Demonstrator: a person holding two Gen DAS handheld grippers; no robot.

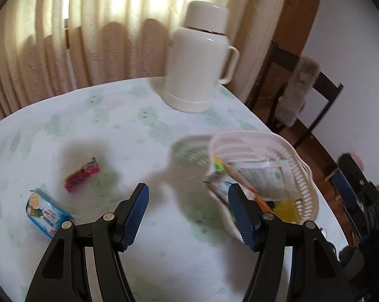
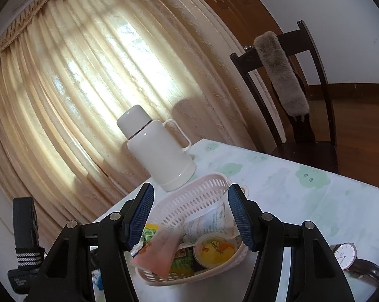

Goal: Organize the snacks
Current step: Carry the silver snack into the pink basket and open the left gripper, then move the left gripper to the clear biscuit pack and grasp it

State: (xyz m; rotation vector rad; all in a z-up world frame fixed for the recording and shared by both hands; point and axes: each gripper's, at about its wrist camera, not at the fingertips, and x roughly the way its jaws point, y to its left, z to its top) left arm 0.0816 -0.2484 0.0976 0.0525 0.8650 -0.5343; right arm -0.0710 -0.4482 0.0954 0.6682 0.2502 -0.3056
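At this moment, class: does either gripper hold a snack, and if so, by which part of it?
Nothing is held. The left gripper stands open over bare tablecloth, and the right gripper stands open above the basket, touching none of its snacks.

The white lattice plastic basket [image 2: 189, 201] looks matt and perforated. Inside it, a clear plastic jelly cup [image 2: 213, 250] has a glossy printed film lid, and a pink translucent wrapper [image 2: 159, 251] shows a soft sheen. On the bench [image 1: 139, 130], a pale cloth printed with green shapes looks smooth and dull. The blue glossy foil cracker packet [image 1: 47, 214] and the magenta foil candy pack [image 1: 81, 177] catch light. The cream vacuum flask [image 1: 197, 58] is smooth and shiny. Each black matt plastic gripper [image 1: 188, 215] carries blue ribbed rubbery pads [image 1: 136, 217] and bright metal rivets. The dark wooden chair [image 2: 310, 80] is polished, draped with grey fuzzy fabric [image 2: 281, 73].
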